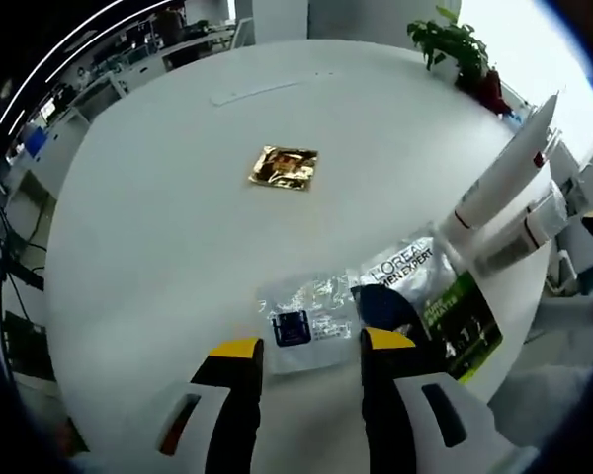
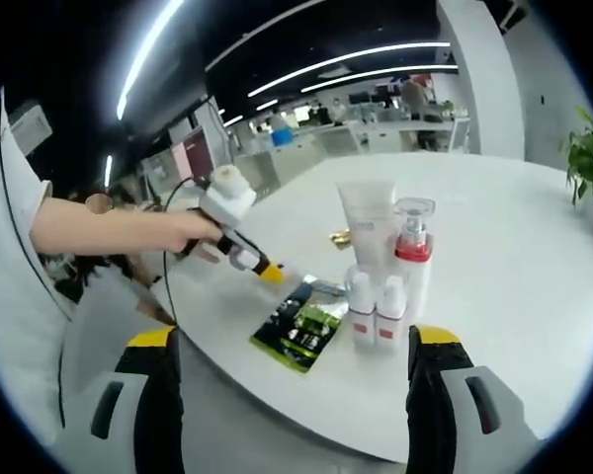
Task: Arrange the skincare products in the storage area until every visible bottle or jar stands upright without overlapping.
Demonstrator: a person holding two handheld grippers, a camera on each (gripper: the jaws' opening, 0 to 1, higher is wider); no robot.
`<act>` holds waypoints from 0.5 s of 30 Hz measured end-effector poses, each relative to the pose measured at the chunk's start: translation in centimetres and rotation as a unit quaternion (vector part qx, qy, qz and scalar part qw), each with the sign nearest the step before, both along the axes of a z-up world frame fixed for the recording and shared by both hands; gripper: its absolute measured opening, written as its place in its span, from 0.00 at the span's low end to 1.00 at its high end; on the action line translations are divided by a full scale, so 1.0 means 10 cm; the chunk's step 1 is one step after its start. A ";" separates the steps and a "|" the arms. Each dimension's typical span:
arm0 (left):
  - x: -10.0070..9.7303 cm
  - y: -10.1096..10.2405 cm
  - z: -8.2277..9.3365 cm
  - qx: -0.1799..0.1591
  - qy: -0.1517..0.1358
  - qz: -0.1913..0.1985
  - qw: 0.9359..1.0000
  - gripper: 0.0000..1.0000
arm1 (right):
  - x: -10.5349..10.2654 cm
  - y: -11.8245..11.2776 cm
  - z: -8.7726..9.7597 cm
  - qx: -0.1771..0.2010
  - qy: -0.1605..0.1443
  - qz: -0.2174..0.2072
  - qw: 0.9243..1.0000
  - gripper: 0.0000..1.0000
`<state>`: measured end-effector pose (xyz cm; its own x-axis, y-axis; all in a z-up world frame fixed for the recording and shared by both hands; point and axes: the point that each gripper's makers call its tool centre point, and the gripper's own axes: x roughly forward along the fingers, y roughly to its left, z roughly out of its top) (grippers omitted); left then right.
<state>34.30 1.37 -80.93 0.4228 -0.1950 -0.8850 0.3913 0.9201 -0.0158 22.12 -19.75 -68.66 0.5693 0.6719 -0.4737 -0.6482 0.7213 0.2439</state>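
Counts on the counter point(image 2: 534, 286):
- 1 tube point(image 2: 368, 225), standing
- 1 pump bottle point(image 2: 413, 249), red collar
- 2 small bottles point(image 2: 361, 308) point(image 2: 389, 311), side by side, near side of the cluster
- 1 green/black sachet point(image 2: 301, 331), flat
- 1 clear sachet point(image 1: 301, 318), flat
- 1 gold sachet point(image 1: 285, 167), flat, far side
- 1 plant point(image 1: 453, 41) at far edge

Grippers: 2, left point(image 1: 311, 346), right point(image 2: 295, 341).

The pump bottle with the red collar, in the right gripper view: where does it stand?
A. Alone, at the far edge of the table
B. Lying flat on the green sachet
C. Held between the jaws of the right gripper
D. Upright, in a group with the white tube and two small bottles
D: the pump bottle stands upright beside the white tube, just behind the two small bottles, all on the white table.
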 end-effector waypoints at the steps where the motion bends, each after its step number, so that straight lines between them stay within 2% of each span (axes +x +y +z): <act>1: -0.02 0.02 -0.02 0.000 0.000 0.004 1.000 0.41 | 0.00 0.00 0.00 -0.001 0.000 0.001 1.000 0.95; 11: -0.28 0.09 -0.13 -0.005 0.016 0.028 0.999 0.41 | -0.03 0.03 0.00 0.000 0.002 0.011 1.000 0.95; 15: -0.45 0.10 -0.14 -0.010 0.024 0.052 0.998 0.41 | -0.04 0.04 0.00 0.000 0.002 0.015 1.000 0.95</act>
